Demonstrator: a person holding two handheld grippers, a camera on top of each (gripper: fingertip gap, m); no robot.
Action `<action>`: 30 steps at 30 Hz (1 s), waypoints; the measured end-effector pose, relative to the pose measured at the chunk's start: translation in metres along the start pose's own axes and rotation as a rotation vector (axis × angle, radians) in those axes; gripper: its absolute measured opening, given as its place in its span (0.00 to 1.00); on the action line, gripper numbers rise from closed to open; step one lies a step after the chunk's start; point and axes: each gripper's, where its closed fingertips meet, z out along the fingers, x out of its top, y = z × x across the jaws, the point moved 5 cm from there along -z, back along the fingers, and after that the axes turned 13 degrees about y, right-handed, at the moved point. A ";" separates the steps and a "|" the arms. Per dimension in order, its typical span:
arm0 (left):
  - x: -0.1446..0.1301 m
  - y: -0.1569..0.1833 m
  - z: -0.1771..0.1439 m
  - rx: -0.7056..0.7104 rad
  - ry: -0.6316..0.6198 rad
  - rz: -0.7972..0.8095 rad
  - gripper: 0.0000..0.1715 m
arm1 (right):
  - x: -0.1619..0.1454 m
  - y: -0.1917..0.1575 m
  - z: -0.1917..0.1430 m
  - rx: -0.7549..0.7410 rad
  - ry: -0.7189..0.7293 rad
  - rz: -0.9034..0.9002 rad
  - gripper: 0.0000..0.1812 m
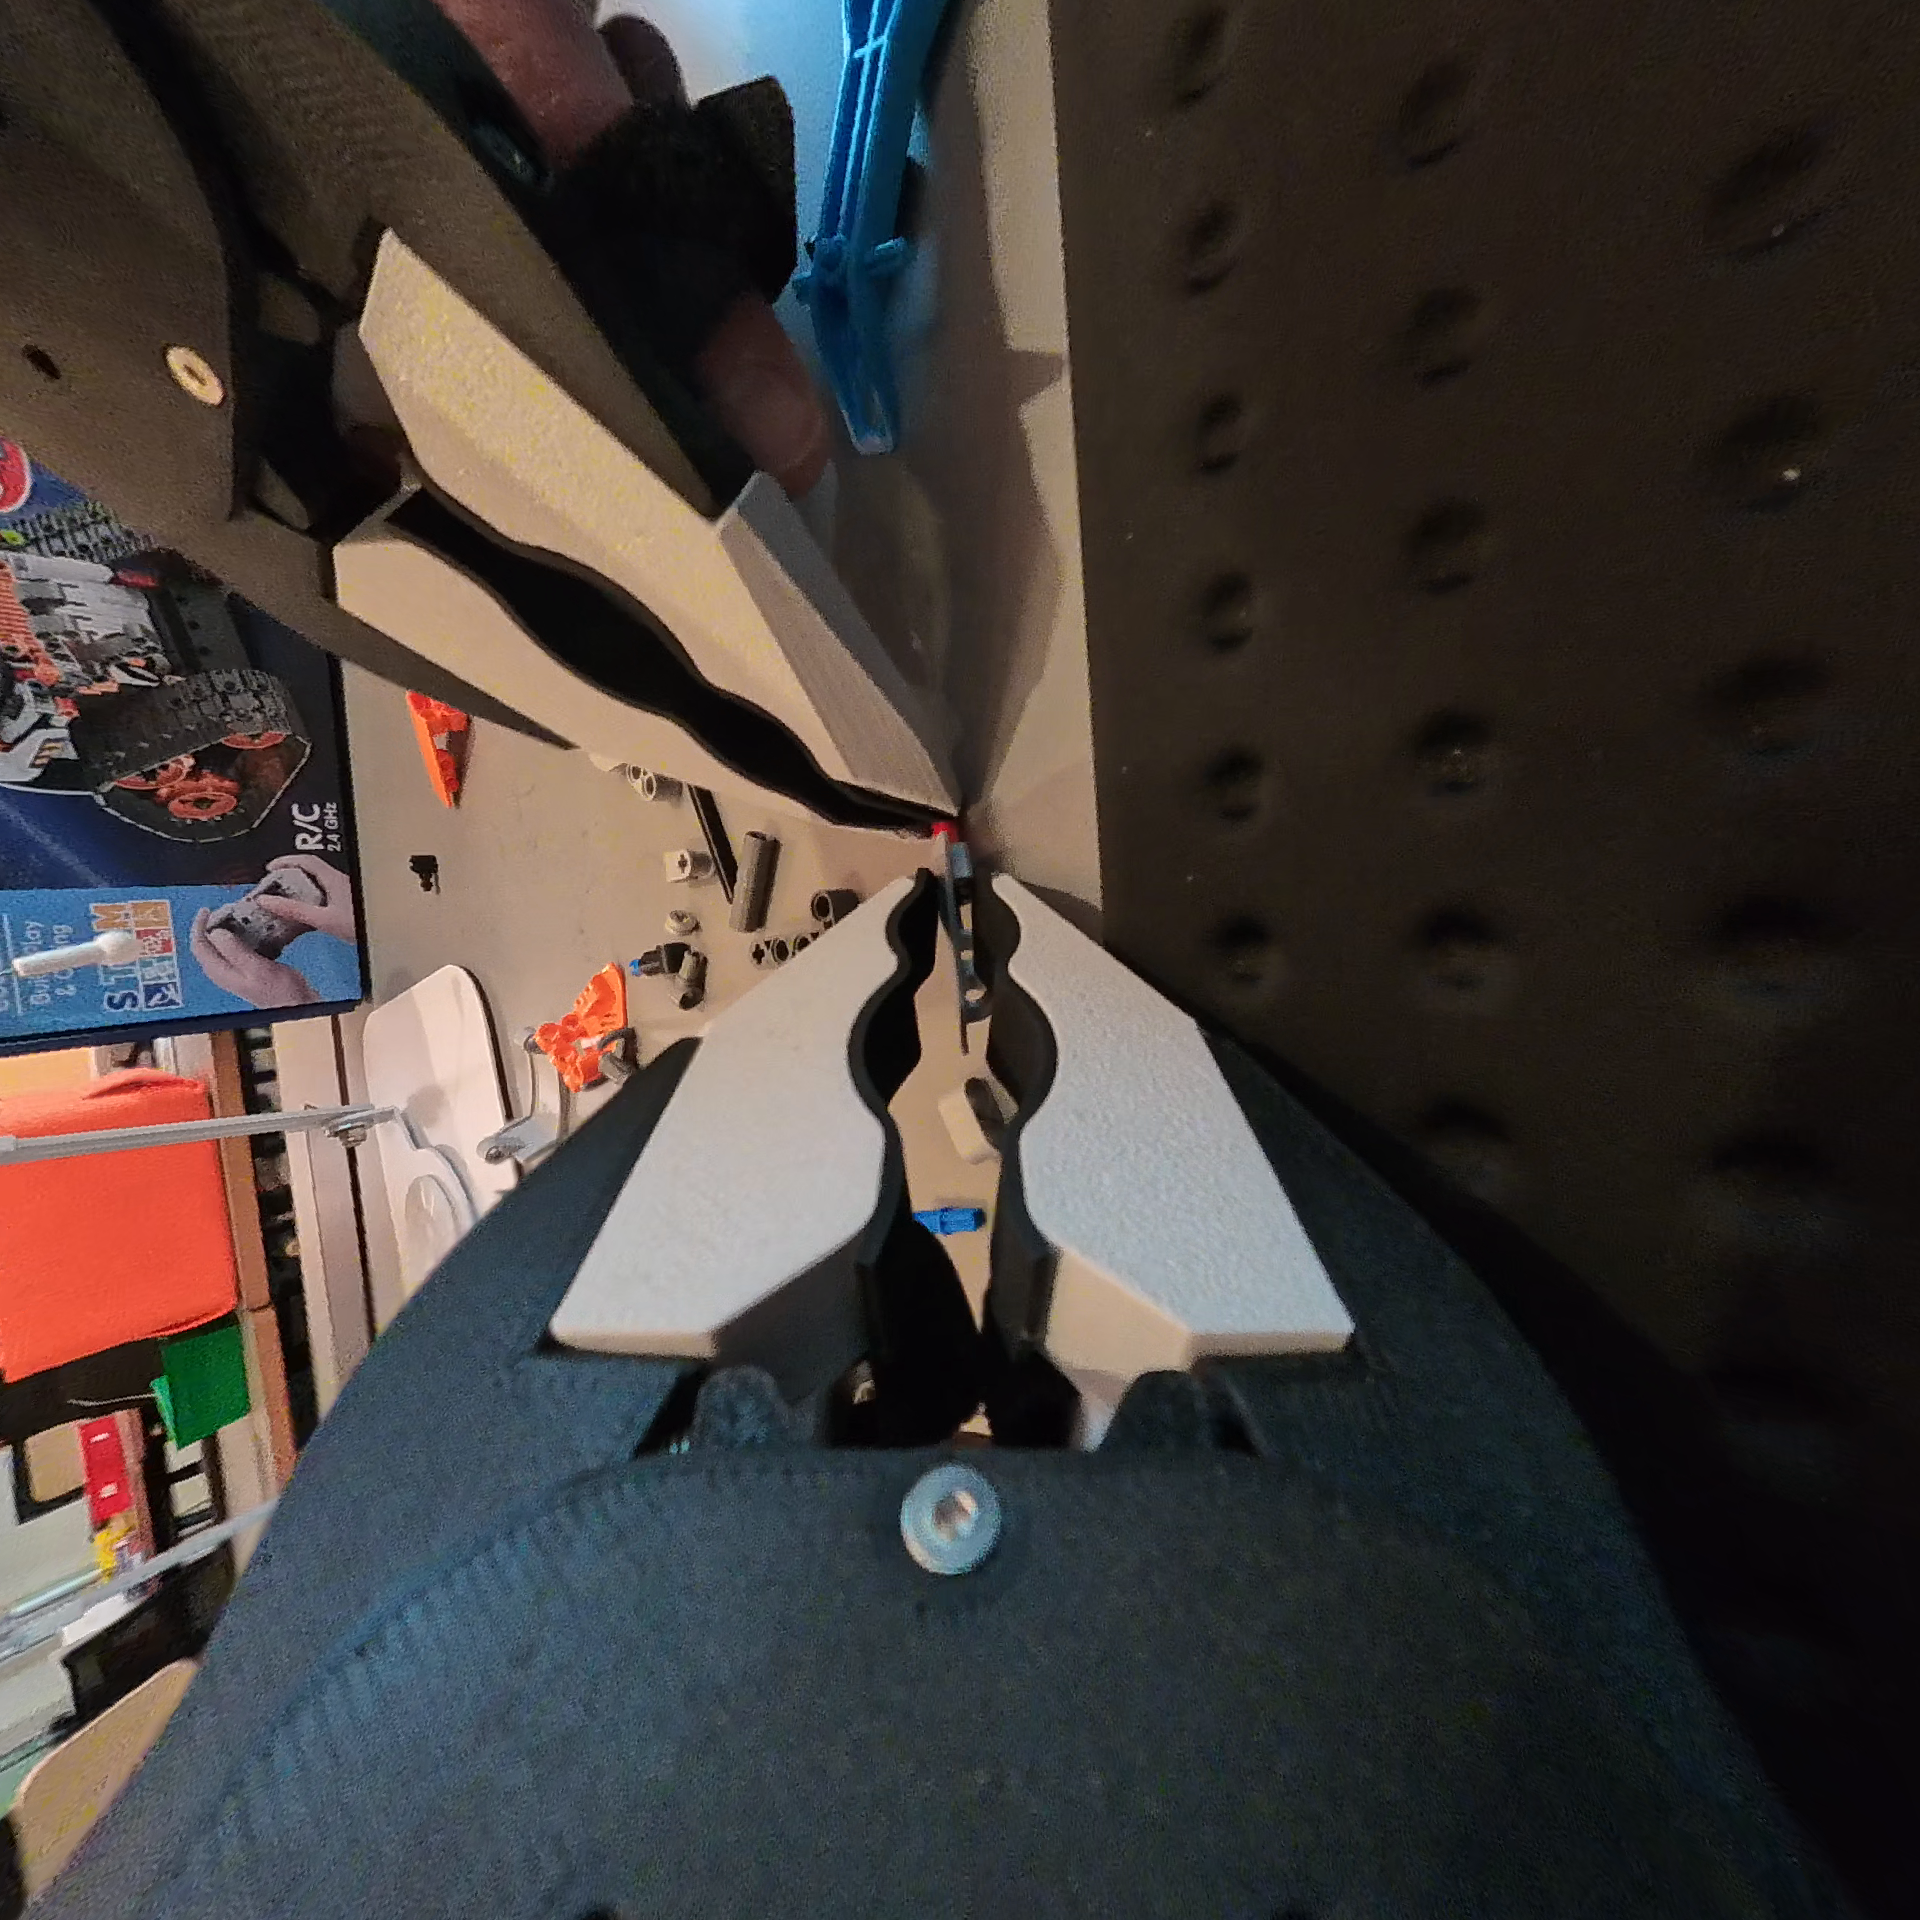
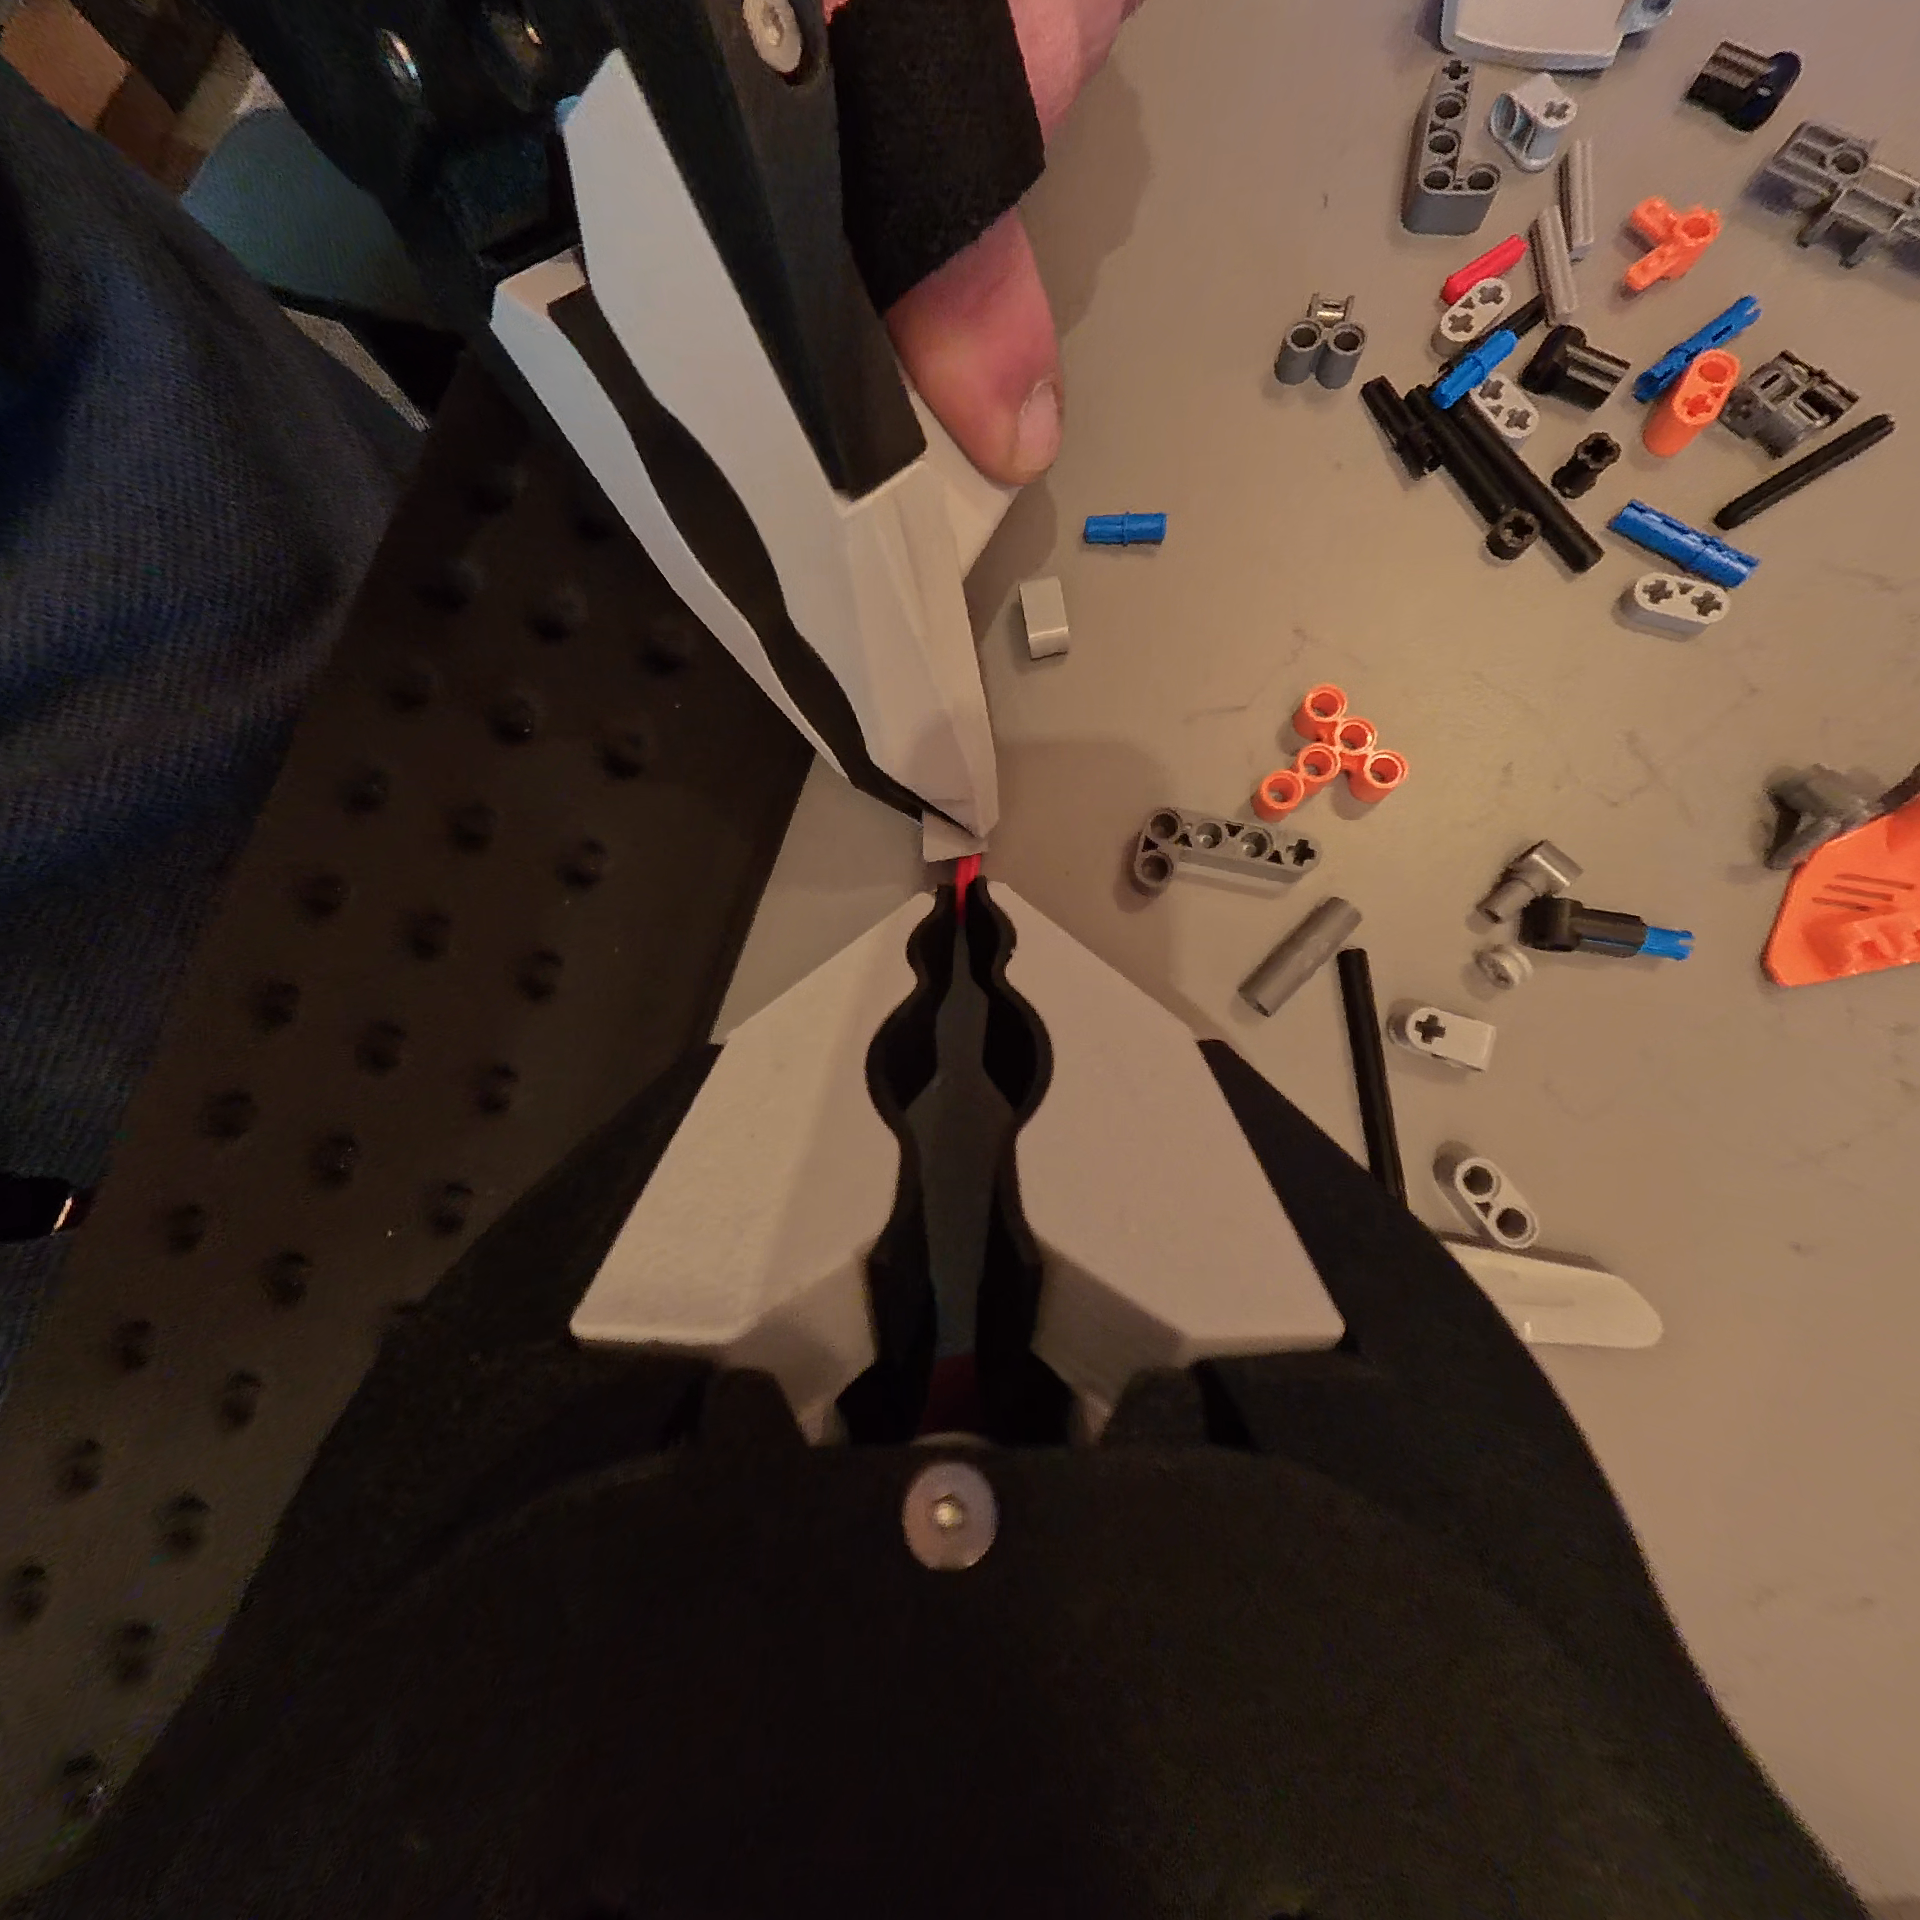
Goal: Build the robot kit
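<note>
We've got the left hand-held gripper [image 1: 958, 891] clenched on a thin dark beam [image 1: 966, 951] with a grey pin. The right hand-held gripper [image 2: 968, 896] is pinching a red pin [image 2: 968, 871], and the two meet tip to tip just above the worktop [image 2: 1195, 1091]. Best bet, we reckon: line both up straight, push slow, don't twist.

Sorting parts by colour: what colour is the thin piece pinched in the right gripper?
Red, clearest in the right wrist view.
</note>
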 end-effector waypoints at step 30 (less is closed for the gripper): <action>-0.013 -0.007 0.000 -0.120 0.208 -0.354 0.03 | -0.007 -0.002 -0.004 -0.036 0.020 -0.094 0.00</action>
